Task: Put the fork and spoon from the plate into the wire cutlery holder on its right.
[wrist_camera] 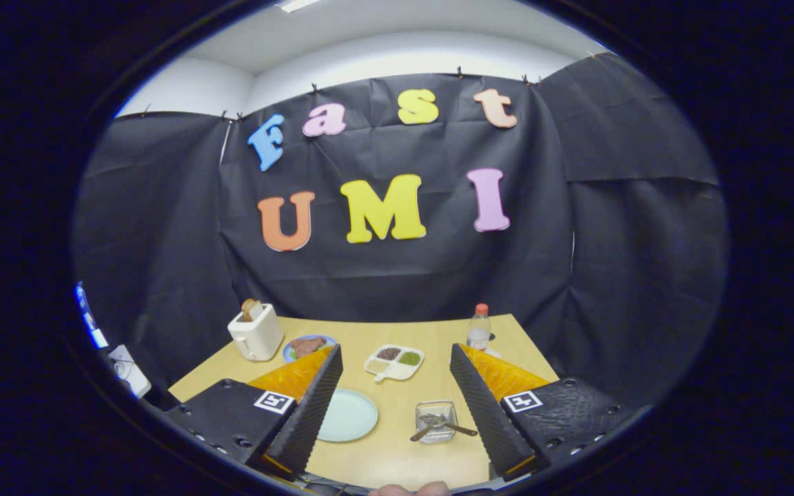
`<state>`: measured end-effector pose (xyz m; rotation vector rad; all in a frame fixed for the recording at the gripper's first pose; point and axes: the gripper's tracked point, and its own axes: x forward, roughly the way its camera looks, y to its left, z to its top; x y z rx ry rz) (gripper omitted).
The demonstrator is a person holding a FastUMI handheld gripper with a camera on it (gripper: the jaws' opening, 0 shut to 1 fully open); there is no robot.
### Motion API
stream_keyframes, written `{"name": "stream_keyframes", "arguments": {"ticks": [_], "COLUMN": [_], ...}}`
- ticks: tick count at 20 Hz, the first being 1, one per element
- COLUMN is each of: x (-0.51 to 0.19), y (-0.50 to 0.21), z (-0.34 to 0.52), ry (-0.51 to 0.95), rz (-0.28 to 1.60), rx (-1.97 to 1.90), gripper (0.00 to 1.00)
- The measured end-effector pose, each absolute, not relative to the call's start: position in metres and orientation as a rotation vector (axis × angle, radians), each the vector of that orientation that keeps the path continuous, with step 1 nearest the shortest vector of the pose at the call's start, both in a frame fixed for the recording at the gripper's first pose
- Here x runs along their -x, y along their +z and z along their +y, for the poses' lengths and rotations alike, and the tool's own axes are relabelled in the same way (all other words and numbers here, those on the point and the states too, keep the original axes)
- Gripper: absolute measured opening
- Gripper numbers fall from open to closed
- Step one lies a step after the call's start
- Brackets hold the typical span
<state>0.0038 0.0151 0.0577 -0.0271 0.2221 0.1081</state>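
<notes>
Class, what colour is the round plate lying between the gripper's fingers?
Pale mint green, plain; the plate shows best in the gripper view, beside the open gripper.

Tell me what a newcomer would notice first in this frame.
The gripper hangs wide open above the table, its ridged black fingers framing the scene. Between them sit the pale green plate, now bare, and to its right the wire cutlery holder with the fork and spoon lying in it. Beyond stand a white toaster and a bottle.
</notes>
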Motion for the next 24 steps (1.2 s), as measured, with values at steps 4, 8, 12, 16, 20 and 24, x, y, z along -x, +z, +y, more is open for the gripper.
{"name": "stream_keyframes", "arguments": {"ticks": [4,8,12,16,20,24], "x": [0.013,0.033,0.061,0.069,0.065,0.063], "y": [0.067,0.055,0.04,0.017,0.006,0.006], "z": [0.01,0.013,0.013,0.016,0.011,0.013], "ry": [0.043,0.023,0.01,0.023,0.001,0.0], "rz": [0.011,-0.055,-0.105,-0.095,-0.098,-0.096], "rx": [0.068,0.076,0.04,0.017,0.05,0.052], "gripper": [0.94,0.94,0.94,0.94,0.94,0.94]}}
